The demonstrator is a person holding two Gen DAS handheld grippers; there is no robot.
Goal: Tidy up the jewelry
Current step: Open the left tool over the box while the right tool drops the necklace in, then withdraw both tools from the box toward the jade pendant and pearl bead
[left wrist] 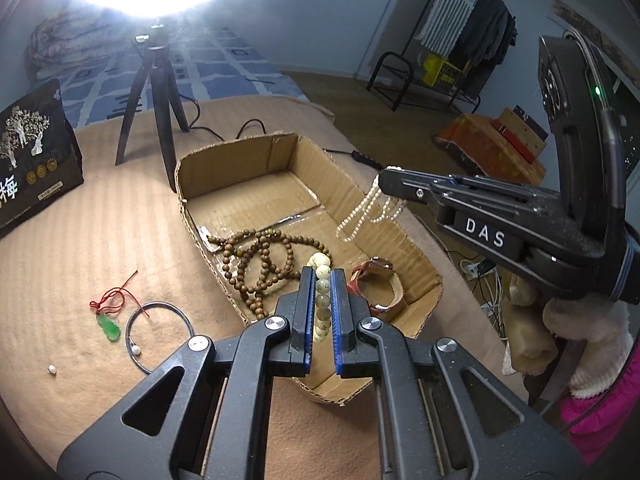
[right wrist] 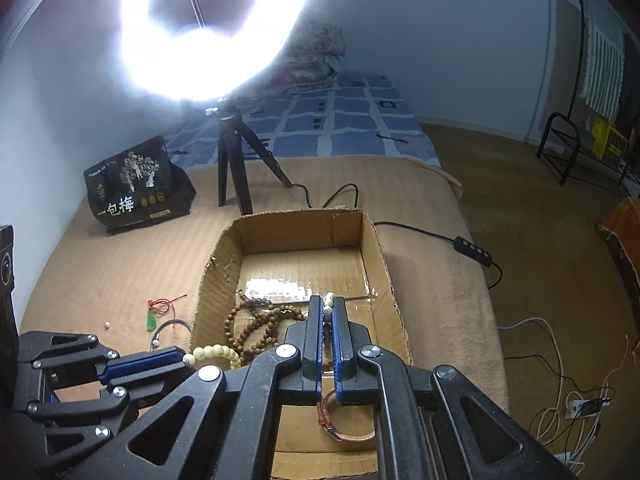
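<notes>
Bed: tan blanket [right wrist: 120, 264], with a bright ring light on a small stand [right wrist: 236, 168] and a black bag [right wrist: 136, 188] near the far edge.
Box: a cardboard box [left wrist: 236, 176] is set near the right edge of the bed, open at the top.
Left claw [left wrist: 322, 280]: shut on a pale bead bracelet [left wrist: 322, 264], held over the near part of the box.
Right claw [right wrist: 327, 312]: shut on a pearl string [left wrist: 370, 212], which hangs in loops over the right wall of the box.
Already in the box: brown wood beads [left wrist: 260, 260] and a watch with a red strap [left wrist: 376, 280].
Still on the blanket: a green pendant on red cord [left wrist: 109, 326], a thin wire ring with a pearl [left wrist: 156, 332] and one loose pearl [left wrist: 51, 369], near the left edge.
Pale bracelet: likely light; round, smooth beads can slip, so it is best pinched across one bead.
Pearl string: floppy and swingy; a hard tug could snap it.
Pendant: could chip if dropped; the cord is best pinched.
Wire ring: thin and flat, hard to get under; it is best taken by its rim.
Loose pearl: tiny and would roll away; probably the hardest one.
</notes>
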